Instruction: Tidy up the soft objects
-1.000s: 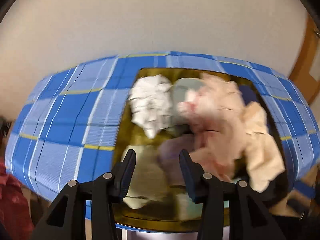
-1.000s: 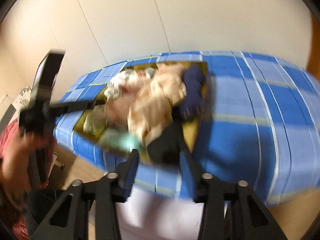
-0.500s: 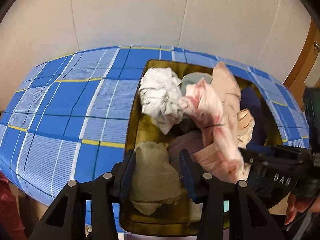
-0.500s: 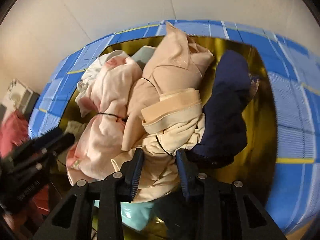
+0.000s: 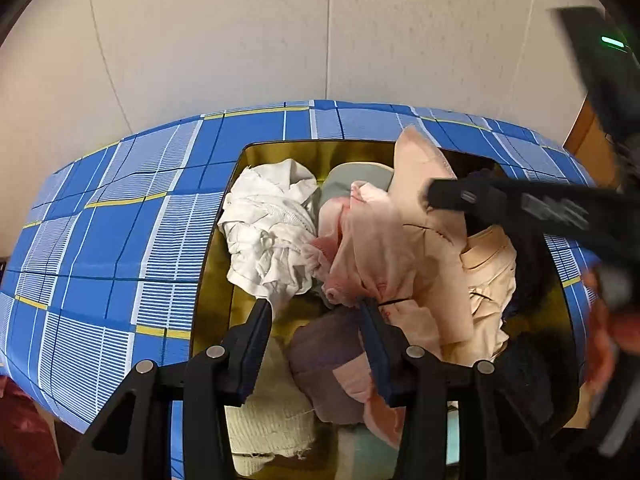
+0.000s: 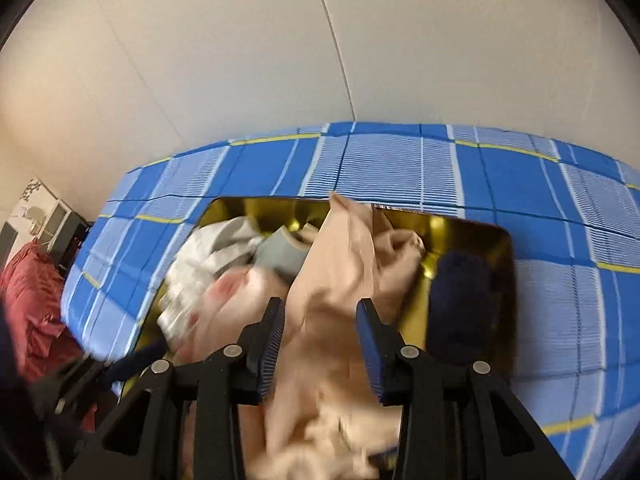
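Right hand-held gripper (image 6: pixel 320 308): pitched down over the gold tray (image 6: pixel 492 240), jaws easing apart, peach garment (image 6: pixel 340 264) lying between them but not pinched; no pad visibly pressing on cloth. Left hand-held gripper (image 5: pixel 316 308): also open and empty, hovering low over the near half of the same tray, above a mauve cloth (image 5: pixel 324 360) and beside the pink garment (image 5: pixel 360 248).

Location of the soft things: all heaped in the tray, none yet out on the blue checked cloth (image 5: pixel 100 260) around it. White crumpled cloth (image 5: pixel 272 232) at the left, grey-green piece (image 5: pixel 356 180) behind it, pink and peach garments tangled over the middle, navy item (image 6: pixel 460 300) against the right wall, pale knit cloth (image 5: pixel 272 420) at the near edge.

Step in hand, by the look of it: choosing and reaching for a first piece, most likely the peach garment on top. Sorting itself apparently not yet begun.

Next move, as a judgement: lower the right jaws onto a raised fold of the peach garment, close firmly, then lift straight up. Worth keeping the left jaws ready to pin the pink garment, since a thin dark band seems to run across both and may drag one along with the other. Also worth lifting slowly; limp fabric likely to trail and snag on the tray rim. Destination not shown, so cannot tell where to lay the piece.
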Action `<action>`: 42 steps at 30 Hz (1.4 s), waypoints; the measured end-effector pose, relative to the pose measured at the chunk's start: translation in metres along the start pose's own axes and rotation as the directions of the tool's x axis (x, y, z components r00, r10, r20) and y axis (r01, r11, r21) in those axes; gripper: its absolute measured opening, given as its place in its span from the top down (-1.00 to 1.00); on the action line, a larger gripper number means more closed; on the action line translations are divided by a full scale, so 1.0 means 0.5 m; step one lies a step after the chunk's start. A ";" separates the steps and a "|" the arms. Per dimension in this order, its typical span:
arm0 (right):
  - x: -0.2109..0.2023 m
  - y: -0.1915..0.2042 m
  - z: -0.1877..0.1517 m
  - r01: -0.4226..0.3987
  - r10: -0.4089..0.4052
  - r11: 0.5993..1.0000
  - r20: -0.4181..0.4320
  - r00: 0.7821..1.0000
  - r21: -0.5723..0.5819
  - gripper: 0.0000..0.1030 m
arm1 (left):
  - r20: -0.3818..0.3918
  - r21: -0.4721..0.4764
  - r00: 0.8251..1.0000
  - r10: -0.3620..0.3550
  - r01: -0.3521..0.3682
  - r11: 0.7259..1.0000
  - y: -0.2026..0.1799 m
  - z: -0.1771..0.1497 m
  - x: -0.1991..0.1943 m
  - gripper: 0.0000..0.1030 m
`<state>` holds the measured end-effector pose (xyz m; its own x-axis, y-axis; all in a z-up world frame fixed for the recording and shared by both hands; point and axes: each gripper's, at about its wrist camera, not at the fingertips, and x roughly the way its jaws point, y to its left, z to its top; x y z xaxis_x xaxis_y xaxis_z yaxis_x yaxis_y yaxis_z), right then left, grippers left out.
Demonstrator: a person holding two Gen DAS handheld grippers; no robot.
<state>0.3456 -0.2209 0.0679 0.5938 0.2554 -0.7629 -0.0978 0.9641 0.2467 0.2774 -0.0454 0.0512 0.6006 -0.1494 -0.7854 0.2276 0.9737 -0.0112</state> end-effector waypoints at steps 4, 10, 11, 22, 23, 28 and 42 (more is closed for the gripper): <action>0.051 0.005 0.016 0.045 -0.048 0.997 -0.064 0.997 -0.059 0.29 | -0.074 0.009 0.997 -0.005 0.006 1.000 0.012 -0.010 0.041 0.12; 0.034 -0.010 -0.025 0.057 -0.064 0.997 -0.166 0.984 -0.048 0.28 | -0.049 0.050 0.999 0.012 -0.009 0.999 -0.001 -0.014 0.044 0.12; 0.038 -0.012 -0.024 0.060 -0.065 0.998 -0.173 0.983 -0.037 0.27 | -0.053 0.066 0.998 0.026 -0.023 0.998 -0.005 -0.013 0.043 0.12; -0.223 0.024 -0.169 0.040 -0.009 0.989 0.213 0.977 -0.143 -0.46 | 0.198 -0.135 0.973 -0.118 0.147 0.980 0.085 -0.129 -0.145 -0.01; -0.251 0.030 -0.205 0.055 -0.015 0.985 0.241 0.970 -0.161 -0.55 | 0.216 -0.139 0.968 -0.130 0.162 0.977 0.087 -0.150 -0.160 -0.01; -0.344 0.040 -0.384 0.079 -0.027 0.986 0.326 0.945 -0.145 -0.87 | 0.289 -0.098 0.950 -0.122 0.156 0.983 0.060 -0.289 -0.229 -0.01; -0.354 0.136 -0.712 0.201 -0.154 0.975 0.353 0.923 -0.099 -0.99 | 0.213 -0.203 0.975 0.065 -0.021 0.979 0.005 -0.535 -0.267 -0.01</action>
<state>-0.0502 -0.1748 0.0070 0.8453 0.0614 -0.5308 -0.0551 0.9981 0.0277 -0.0072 0.0228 -0.0092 0.7634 -0.1188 -0.6349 0.0545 0.9913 -0.1200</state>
